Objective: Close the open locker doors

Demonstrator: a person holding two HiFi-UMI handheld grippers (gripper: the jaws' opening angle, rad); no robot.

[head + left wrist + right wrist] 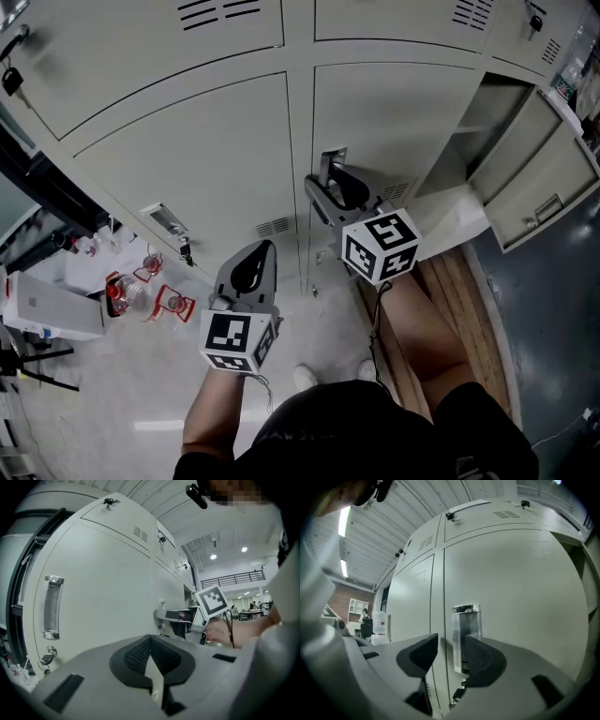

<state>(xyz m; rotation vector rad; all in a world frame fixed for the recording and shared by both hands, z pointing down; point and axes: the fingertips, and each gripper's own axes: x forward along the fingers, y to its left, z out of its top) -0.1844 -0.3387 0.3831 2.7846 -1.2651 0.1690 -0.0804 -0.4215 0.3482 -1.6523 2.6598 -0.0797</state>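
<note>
My left gripper [266, 247] has its fingers clenched together on nothing, the dark pads meeting in a seam in the left gripper view [150, 638]. It points at a closed pale grey metal locker door [98, 588] that carries a chrome bar handle [51, 606].

The right gripper [334, 180] has its fingers released and standing wide apart [451, 641]. They face another closed door, whose recessed chrome handle [465, 620] shows in the gap between them. The right finger [480, 660] covers the handle's lower part, so I cannot tell whether it touches.

The open grey locker door [539, 183] hangs out at the far right of the head view, well apart from both grippers. Its compartment [480, 127] is shadowed and only partly visible. In the right gripper view only a sliver of that opening [589, 569] reaches the frame edge. Whether the locker above it also stands ajar I cannot make out.
</note>
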